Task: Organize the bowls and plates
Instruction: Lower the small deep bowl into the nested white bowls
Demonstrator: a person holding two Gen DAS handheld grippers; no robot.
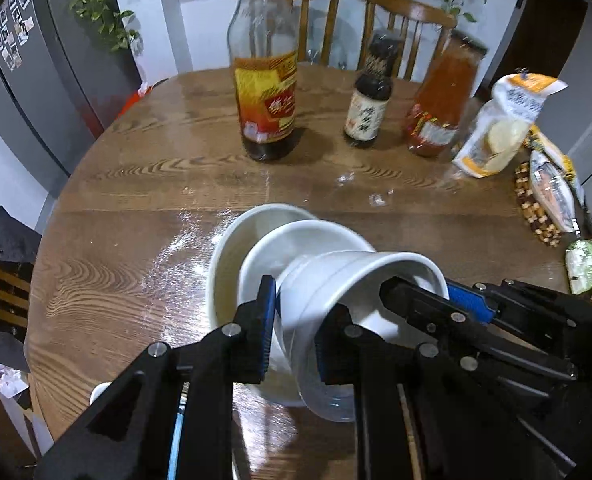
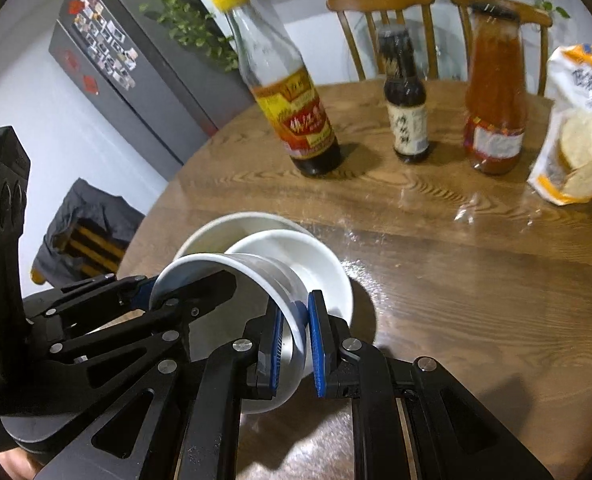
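In the left wrist view, a white bowl (image 1: 359,280) is seen tipped on its side, its foot pointing toward 10 o'clock into a stack of two larger white bowls (image 1: 232,248) that rests on the round wooden table (image 1: 136,184). The wall of the tipped bowl is clamped between the blue-padded fingers of the left gripper (image 1: 296,336), one finger outside and one inside the rim. The right gripper (image 1: 435,304) enters from 3 o'clock, and one of its fingers is seen reaching inside the same bowl — its grasp cannot be judged from here. At 12 o'clock a tall sauce bottle (image 1: 266,80) is stood, with a small dark bottle (image 1: 369,100) and a red sauce jar (image 1: 443,100) toward 1 o'clock and a snack bag (image 1: 503,124) at 2 o'clock. In the right wrist view, the tipped bowl (image 2: 256,280) is seen with its mouth toward 9 o'clock, its foot lying in the upper bowl of the stack (image 2: 307,256). Its wall is gripped between the blue pads of the right gripper (image 2: 297,344), closed on it. The left gripper (image 2: 184,296) comes in from 9 o'clock, one finger laid into the bowl's mouth. Behind, the tall bottle (image 2: 288,92) is seen at 12 o'clock, the dark bottle (image 2: 405,96) and the red jar (image 2: 493,92) at 1 o'clock — the bag (image 2: 579,128) at 2 o'clock.
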